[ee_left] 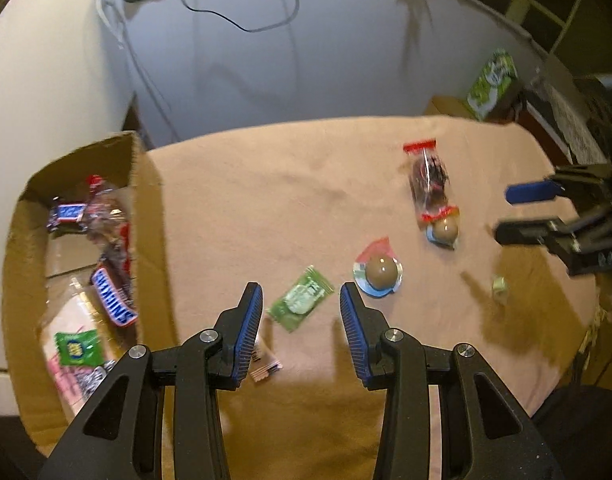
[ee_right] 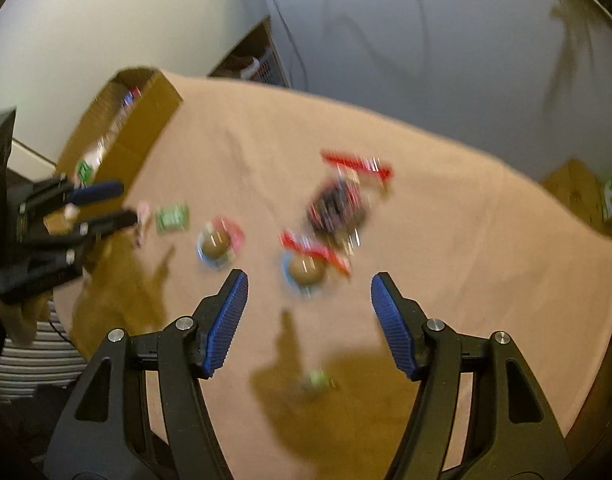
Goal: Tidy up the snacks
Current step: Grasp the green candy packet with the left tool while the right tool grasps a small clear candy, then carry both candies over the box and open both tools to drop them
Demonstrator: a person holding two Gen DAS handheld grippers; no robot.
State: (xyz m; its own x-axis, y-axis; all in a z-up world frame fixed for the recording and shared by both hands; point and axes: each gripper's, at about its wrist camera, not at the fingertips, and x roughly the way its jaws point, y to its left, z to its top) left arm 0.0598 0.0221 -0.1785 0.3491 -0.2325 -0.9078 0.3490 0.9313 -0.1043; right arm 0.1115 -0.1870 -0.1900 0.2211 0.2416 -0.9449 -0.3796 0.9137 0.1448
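Observation:
Loose snacks lie on a tan cloth (ee_left: 266,184). My left gripper (ee_left: 301,294) is open and hangs over a flat green packet (ee_left: 302,306) without touching it. A small pink-and-white packet (ee_left: 266,368) peeks out beside its left finger. My right gripper (ee_right: 309,280) is open above a chocolate egg (ee_right: 306,270), its pads apart from it. A second egg (ee_right: 216,244) lies to the left. A red-ended clear packet (ee_right: 340,204) lies behind them, and a tiny green candy (ee_right: 316,380) sits nearer. A cardboard box (ee_left: 146,208) at the left holds several bars.
A green carton (ee_left: 492,82) stands off the far right corner of the table, by a brown box (ee_right: 574,188). Cables hang down the wall (ee_left: 242,28) behind. The cloth's edge drops off at the right (ee_left: 586,320). Striped fabric (ee_right: 38,356) lies below the near edge.

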